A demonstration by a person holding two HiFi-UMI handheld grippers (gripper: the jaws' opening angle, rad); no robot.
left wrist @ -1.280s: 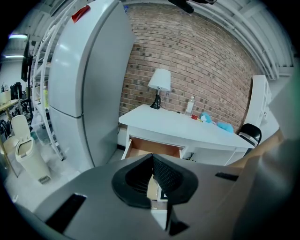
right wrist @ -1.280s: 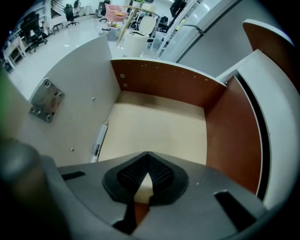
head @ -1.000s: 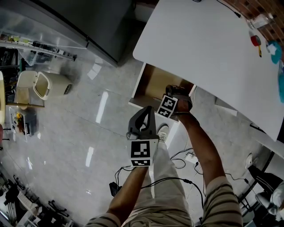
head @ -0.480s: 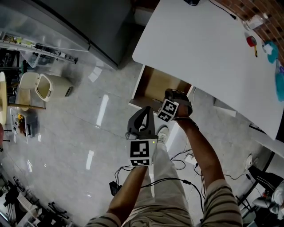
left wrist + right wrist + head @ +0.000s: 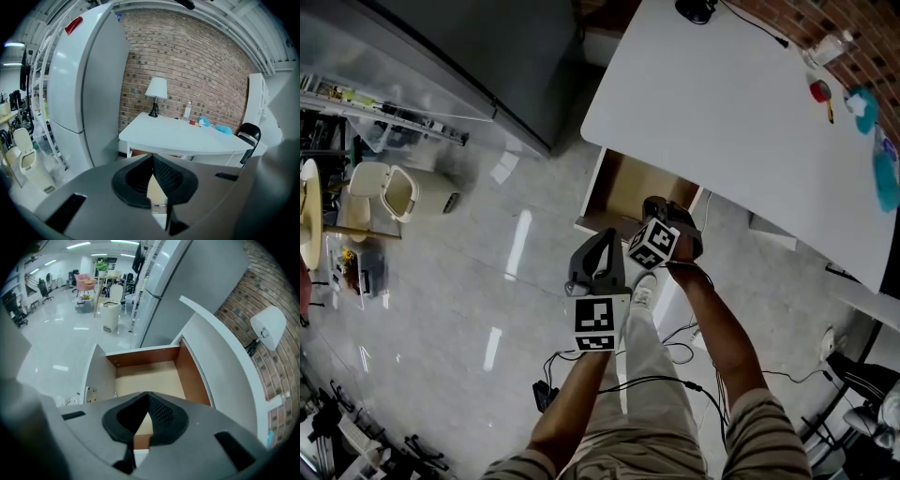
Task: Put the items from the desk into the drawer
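Since the earlier frame your right gripper [image 5: 148, 401] has lifted away from the open drawer [image 5: 154, 376] and rolled at the wrist. The left gripper [image 5: 153, 157] has hardly shifted.

1. Jaws. Both pairs are clenched tip to tip, with nothing between them. Neither gripper carries an item.
2. Position. In the head view the right gripper [image 5: 667, 217] hangs just above the drawer's front edge, pointing steeply down. The left gripper [image 5: 602, 246] sits beside it, over the floor, aimed at the white counter [image 5: 722, 103].
3. Drawer. It stands pulled out under the counter's near edge. No item shows on the part of its wooden bottom that you can see.
4. Items. They lie along the counter's far edge by the brick wall, well apart from both grippers: a small clear bottle [image 5: 188, 110], a small red item [image 5: 192, 122] and blue items [image 5: 220, 128]. A table lamp [image 5: 156, 93] stands to their left.
5. Handling, as a judgement. All of them look small and light.
   - The bottle is probably smooth and easily tipped. Open the jaws and take it across the middle of its body.
   - The red item lies low. Close on its narrow sides.
   - Whether the blue items are stiff or soft cannot be told from here.
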